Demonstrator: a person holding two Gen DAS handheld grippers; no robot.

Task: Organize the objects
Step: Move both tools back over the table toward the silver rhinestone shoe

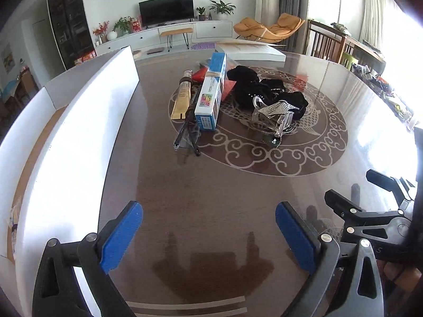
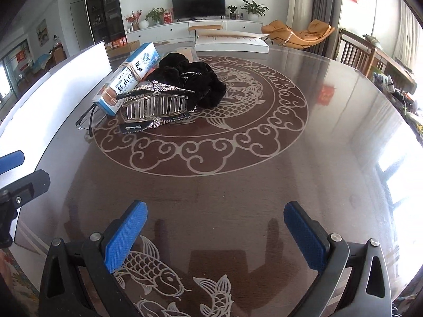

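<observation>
Bare glass tabletop (image 2: pixel 330 137) under both grippers' empty, wide-apart jaws, white box wall (image 1: pixel 87 121) along its left edge.

Toothpaste box (image 1: pixel 210 91) on table (image 1: pixel 211 198), hair claw (image 1: pixel 275 117) right of it, cardboard box (image 1: pixel 79 121) far left.

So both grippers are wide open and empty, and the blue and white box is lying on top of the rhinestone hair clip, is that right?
Not quite. The blue and white box lies beside the rhinestone hair clip, not on it; the left wrist view shows bare table between them. The rest holds: the left gripper and the right gripper are both wide open and empty.
</observation>
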